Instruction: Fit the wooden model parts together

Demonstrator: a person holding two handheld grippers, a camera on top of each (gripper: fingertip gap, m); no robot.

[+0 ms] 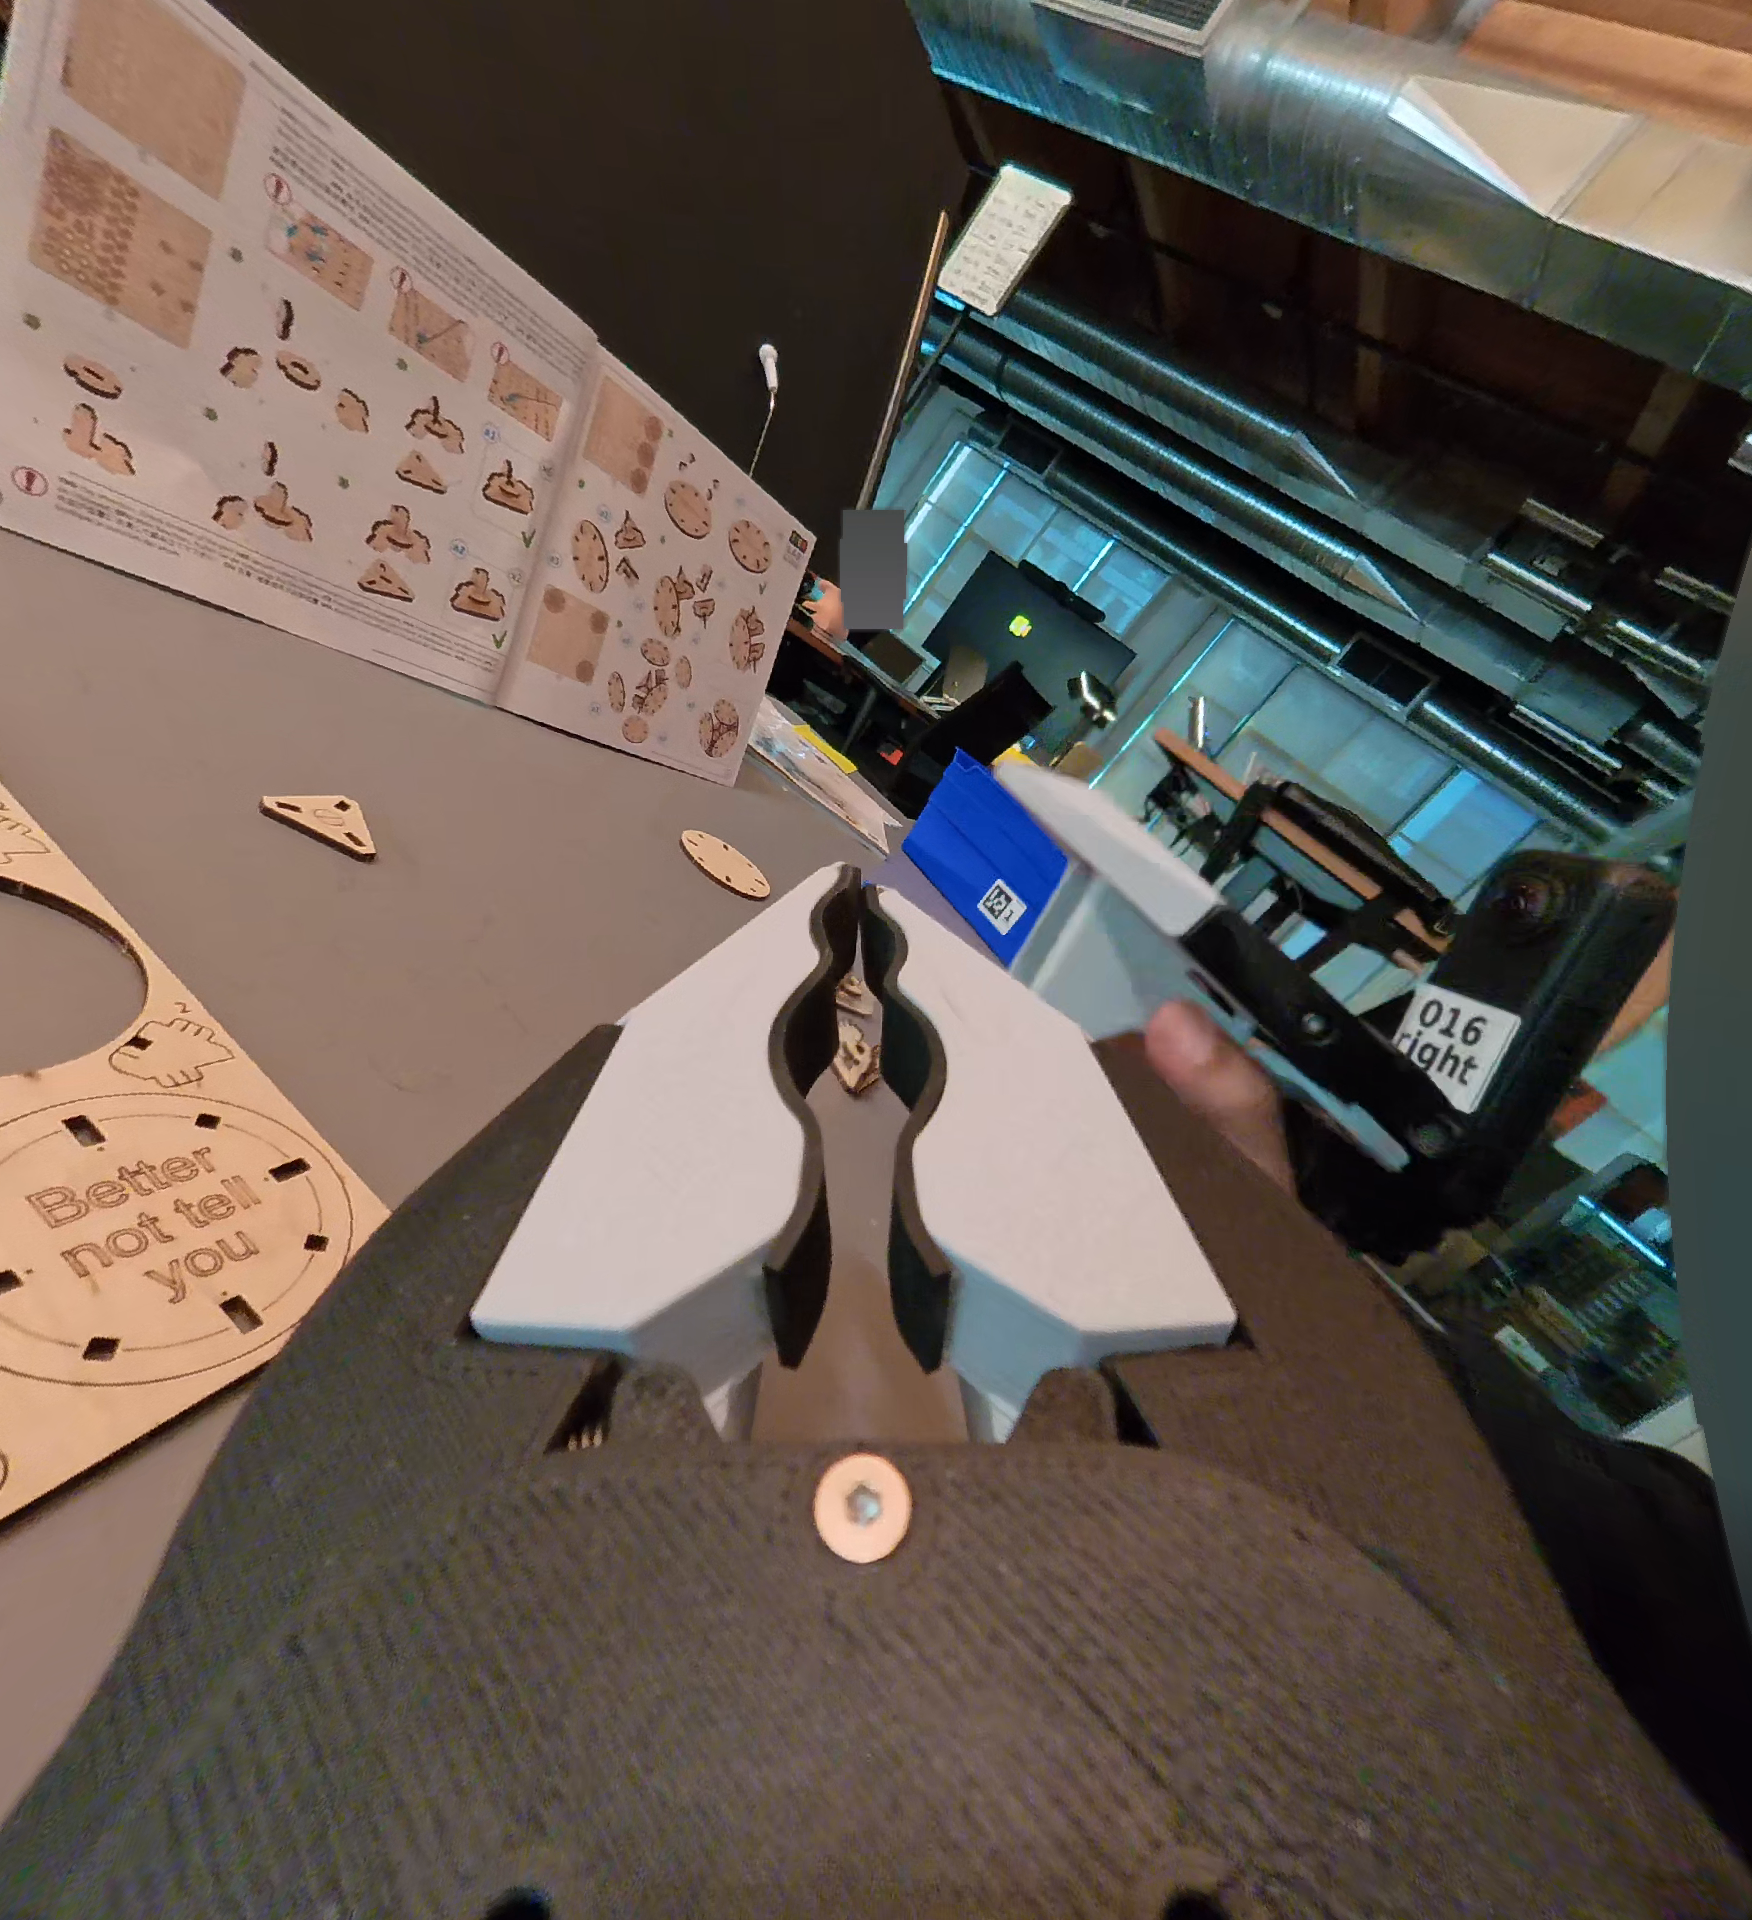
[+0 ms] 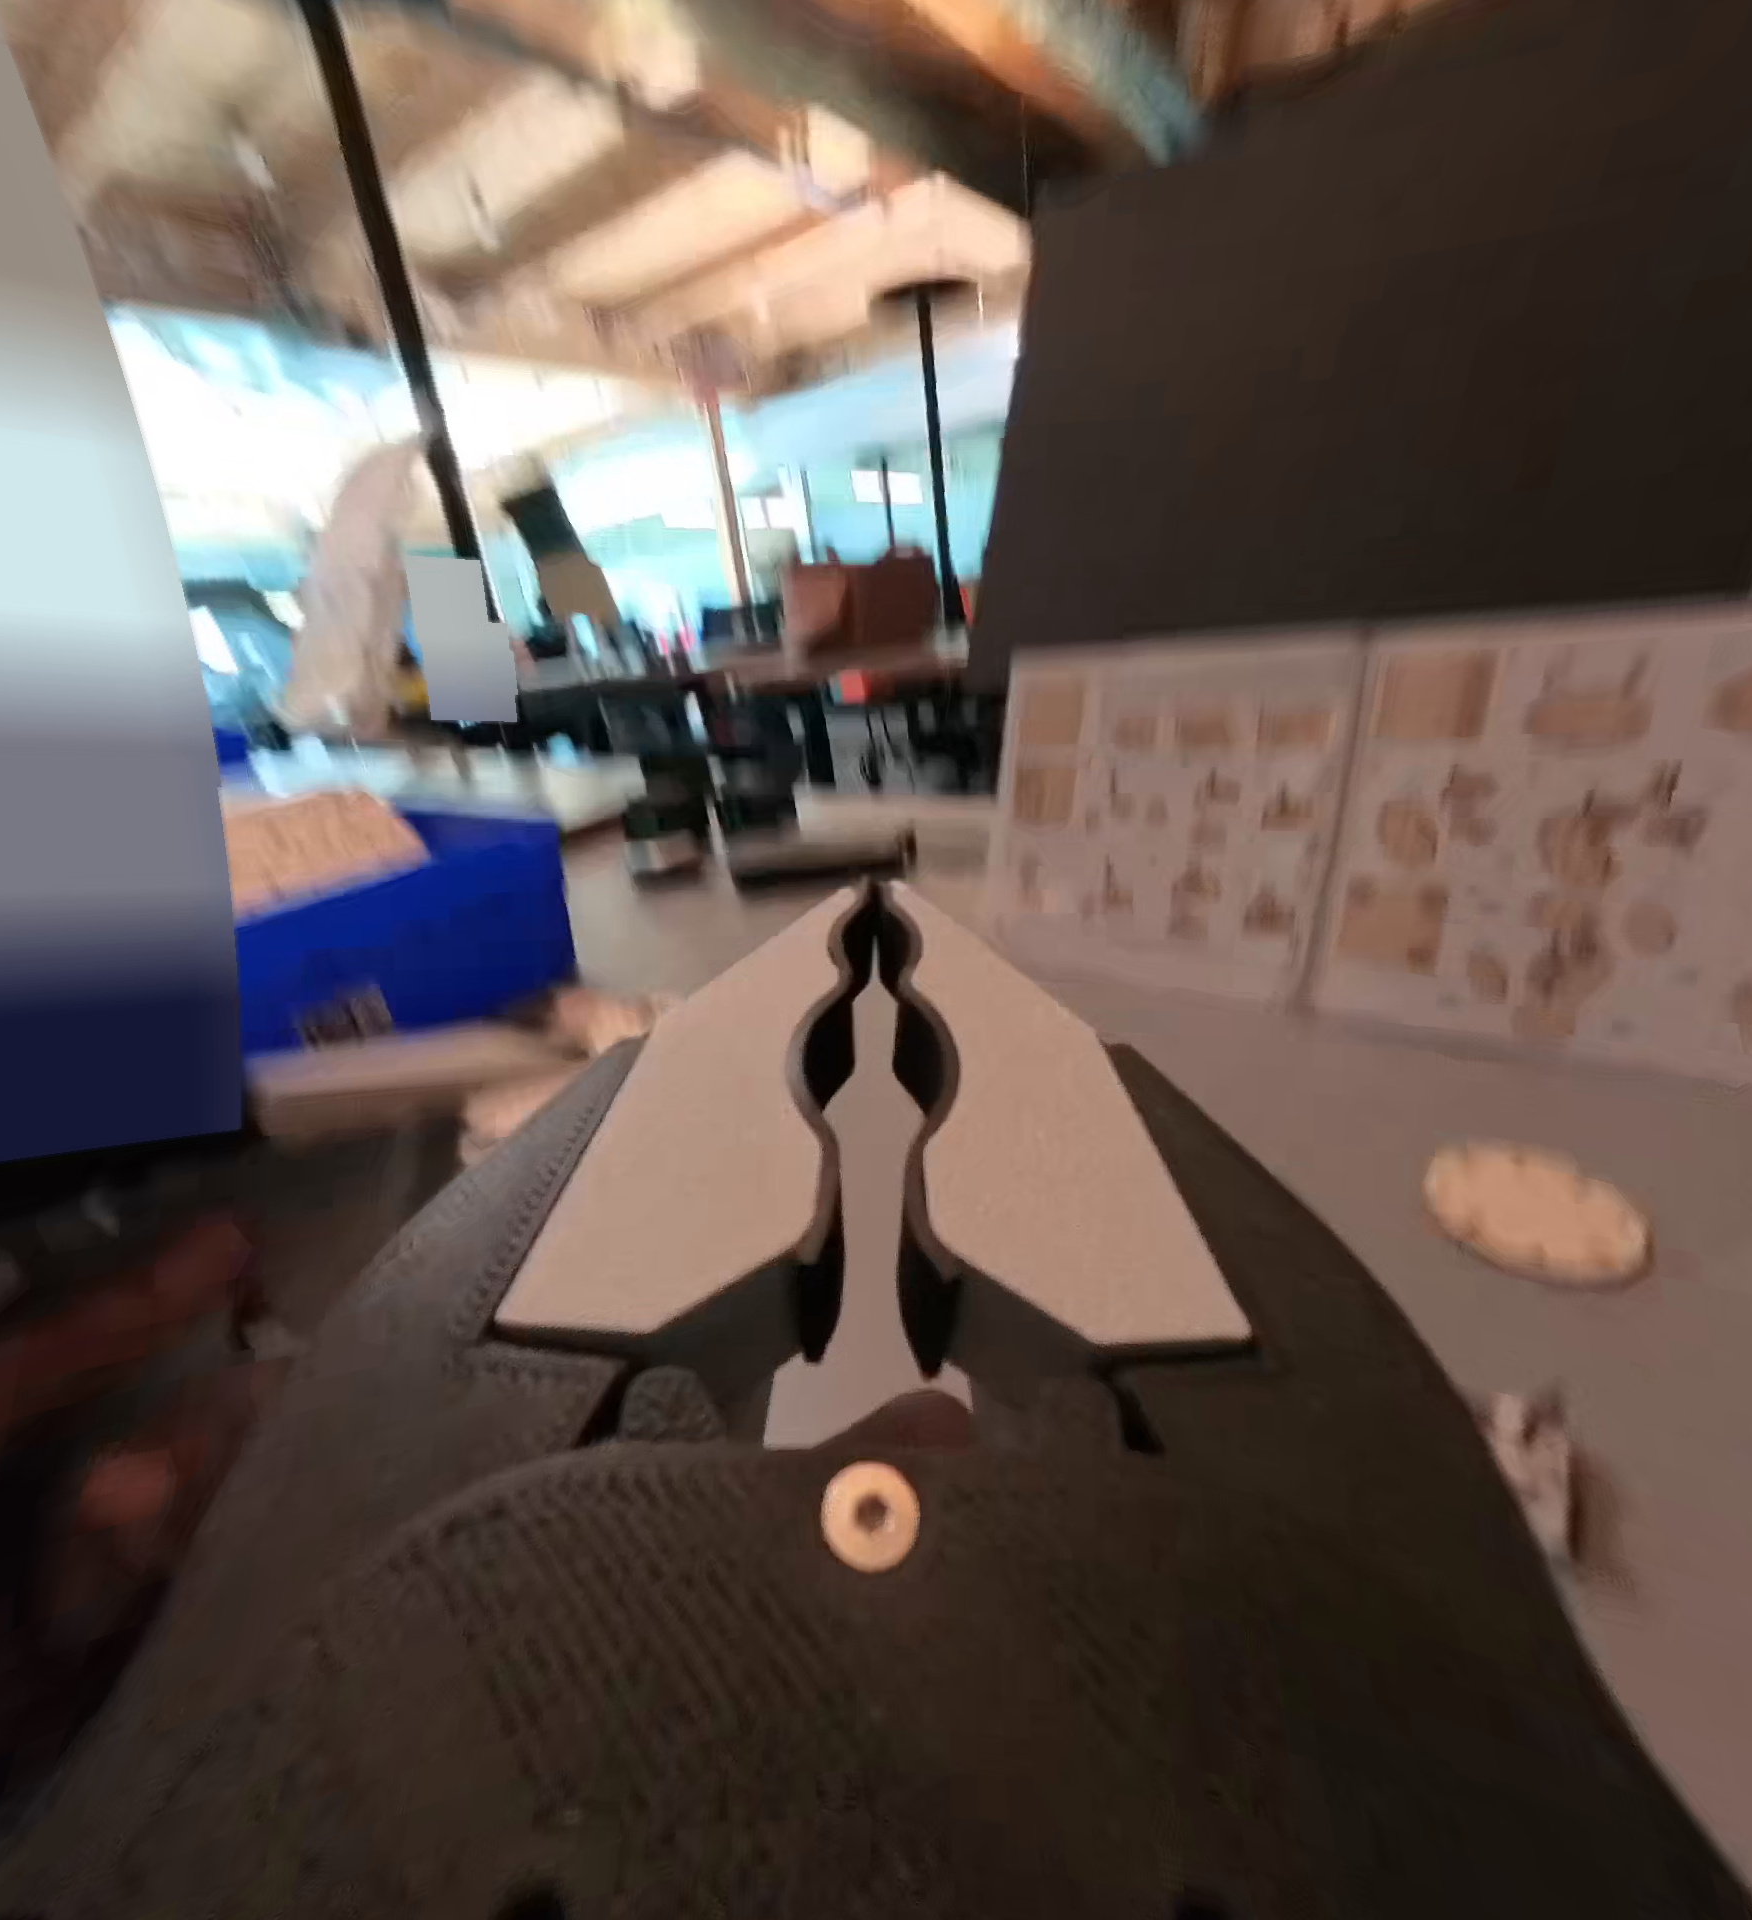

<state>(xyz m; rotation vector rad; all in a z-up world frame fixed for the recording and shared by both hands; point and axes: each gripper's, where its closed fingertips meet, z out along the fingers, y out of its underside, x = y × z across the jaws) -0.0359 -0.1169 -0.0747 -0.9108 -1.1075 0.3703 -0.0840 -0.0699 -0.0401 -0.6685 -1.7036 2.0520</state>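
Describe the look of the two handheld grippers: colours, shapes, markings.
Both are built alike. The left gripper has two pale grey, wedge-shaped fingers lined with wavy black pads, set in a coarse-textured black body with one silver screw. The right gripper matches it; seen from the left wrist view, it carries a black camera housing bearing a white sticker with black print.

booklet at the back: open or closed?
Open. The booklet stands spread against the dark backboard, two illustrated pages either side of its centre fold.
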